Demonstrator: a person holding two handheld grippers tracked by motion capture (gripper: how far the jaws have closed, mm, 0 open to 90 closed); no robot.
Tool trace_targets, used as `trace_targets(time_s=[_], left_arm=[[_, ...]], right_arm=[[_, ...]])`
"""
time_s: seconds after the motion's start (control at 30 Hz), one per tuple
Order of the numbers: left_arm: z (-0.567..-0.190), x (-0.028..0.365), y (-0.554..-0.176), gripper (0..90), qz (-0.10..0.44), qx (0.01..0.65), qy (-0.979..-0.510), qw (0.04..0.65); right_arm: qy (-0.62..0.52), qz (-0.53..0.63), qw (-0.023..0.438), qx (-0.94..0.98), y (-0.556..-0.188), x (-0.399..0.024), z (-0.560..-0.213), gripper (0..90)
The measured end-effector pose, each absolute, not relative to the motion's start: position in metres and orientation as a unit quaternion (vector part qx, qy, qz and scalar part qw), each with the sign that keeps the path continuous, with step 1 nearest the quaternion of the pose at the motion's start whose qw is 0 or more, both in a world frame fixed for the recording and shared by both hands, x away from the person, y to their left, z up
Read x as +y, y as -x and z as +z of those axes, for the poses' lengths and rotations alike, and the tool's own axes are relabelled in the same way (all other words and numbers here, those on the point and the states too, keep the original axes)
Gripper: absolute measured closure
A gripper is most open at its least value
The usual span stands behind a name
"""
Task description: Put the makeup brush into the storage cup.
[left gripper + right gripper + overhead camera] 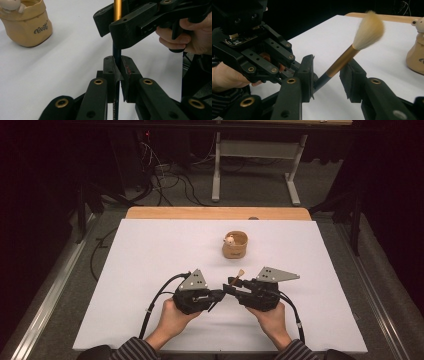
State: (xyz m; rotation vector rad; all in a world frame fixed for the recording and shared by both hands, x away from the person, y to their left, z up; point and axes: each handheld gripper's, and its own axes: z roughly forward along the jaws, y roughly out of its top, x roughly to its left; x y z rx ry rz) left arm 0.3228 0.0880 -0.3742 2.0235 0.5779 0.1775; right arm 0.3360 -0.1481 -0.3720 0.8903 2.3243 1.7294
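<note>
Striped sleeves (131, 347) come in at the near edge of the white table (150, 250), and each hand holds a black gripper just above the near middle of the table. On the left, the left hand (172, 317) carries the left gripper (218, 295), whose jaws point right toward the other tool. In the left gripper view its two pads are drawn nearly together around the dark lower handle of a brush (116, 37), which stands between them and touches both; a loose flap of black tape curls off the left pad. Just to the right, the right hand (272, 317) holds the right gripper (231, 287), jaws pointing left, so the two tools meet tip to tip. In the right gripper view its jaws stand partly apart: the brush (352, 50) rests against the left pad, with a clear gap to the right pad. From there the brush's gold collar and pale, fluffy bristles slant up and away. In the high view the brush (237, 276) shows as a small tan tip above the meeting jaws. Farther off, right of centre, stands a tan pot (235, 245) with a small pale figure at its rim.
</note>
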Motion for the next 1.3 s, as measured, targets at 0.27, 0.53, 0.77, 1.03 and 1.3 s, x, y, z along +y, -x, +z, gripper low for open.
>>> trace_targets(time_s=[0.27,0.53,0.77,1.03,1.3], left_arm=[[-0.3743,0.088,-0.3227,83.5,0.073,0.238,-0.834,0.492],[-0.3741,0.0883,-0.3229,83.5,0.073,0.238,-0.833,0.495],[-0.3742,0.088,-0.3228,83.5,0.072,0.238,-0.832,0.496],[-0.3734,0.0866,-0.3208,89.8,0.07,0.22,-0.837,0.497],[-0.3717,0.0851,-0.318,81.6,0.073,0.213,-0.834,0.505]], right_arm=[[-0.294,0.567,0.045,0.768,-0.3381,-0.1464,-0.3735,70.7],[-0.296,0.567,0.04,0.768,-0.3389,-0.1458,-0.3738,74.9],[-0.293,0.57,0.035,0.767,-0.339,-0.1462,-0.3734,78.0],[-0.283,0.578,0.019,0.765,-0.3394,-0.146,-0.3729,85.2],[-0.271,0.581,0.034,0.767,-0.3364,-0.1474,-0.3686,85.6]])
